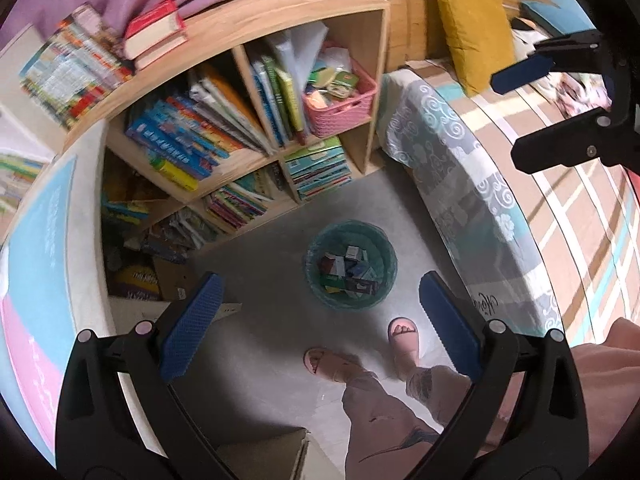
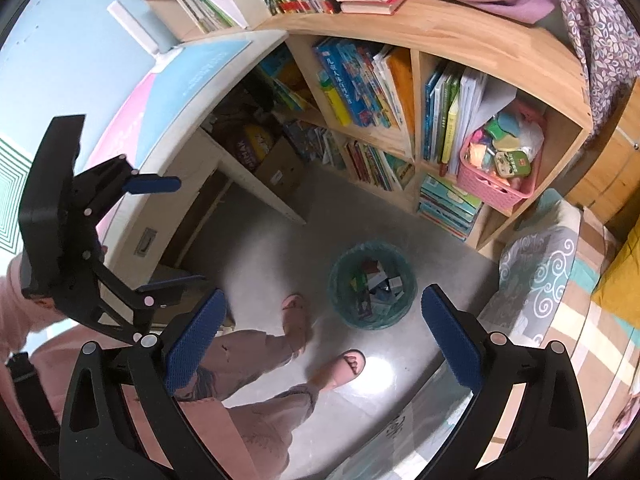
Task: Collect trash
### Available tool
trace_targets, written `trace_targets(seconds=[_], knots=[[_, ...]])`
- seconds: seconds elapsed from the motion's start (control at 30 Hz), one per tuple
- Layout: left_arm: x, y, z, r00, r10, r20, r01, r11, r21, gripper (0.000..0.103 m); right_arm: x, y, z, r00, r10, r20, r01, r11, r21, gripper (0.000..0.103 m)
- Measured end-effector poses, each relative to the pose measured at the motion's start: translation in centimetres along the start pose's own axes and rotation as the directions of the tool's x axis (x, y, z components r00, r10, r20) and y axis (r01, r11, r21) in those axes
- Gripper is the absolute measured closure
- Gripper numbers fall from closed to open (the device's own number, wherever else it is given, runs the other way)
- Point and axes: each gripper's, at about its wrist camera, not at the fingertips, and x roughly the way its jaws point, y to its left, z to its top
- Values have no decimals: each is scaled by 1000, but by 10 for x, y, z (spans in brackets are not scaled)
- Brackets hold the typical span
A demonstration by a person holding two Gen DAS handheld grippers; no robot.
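A round teal trash bin (image 1: 351,265) stands on the grey floor below both grippers; it also shows in the right wrist view (image 2: 372,285). Several small cartons and wrappers (image 1: 347,272) lie inside it. My left gripper (image 1: 320,320) is open and empty, held high above the floor, nearer me than the bin. My right gripper (image 2: 322,332) is open and empty too, also well above the bin. The right gripper shows at the upper right of the left wrist view (image 1: 532,116), and the left gripper at the left of the right wrist view (image 2: 168,236).
A wooden bookshelf (image 1: 256,12) full of books, with a pink basket (image 1: 340,104), stands behind the bin. A bed (image 1: 520,184) with a yellow pillow (image 1: 474,32) is to the right. A white desk (image 2: 180,120) is to the left, with a cardboard box (image 2: 280,172) underneath. My sandalled feet (image 1: 404,340) stand near the bin.
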Motion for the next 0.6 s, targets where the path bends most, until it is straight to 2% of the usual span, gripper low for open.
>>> trace_targets(seconds=[0.13,0.27,0.4,0.6], knots=[[-6,8,-17,1000,15,-6,-15,996,-91,7,4,9,1,1000,-2,-13,2,999,-45,6],[-14,21,-40,998,60,-9,-61,979,-195,7,15,24,6,999,30,-42,-34,994,-105,6],[-25,40,-67,994,106,-26,-108,945,-310,7,29,51,16,996,53,-76,-66,980,-189,6],[-48,74,-111,985,166,-49,-170,878,-447,7,45,97,39,991,90,-100,-116,949,-292,6]])
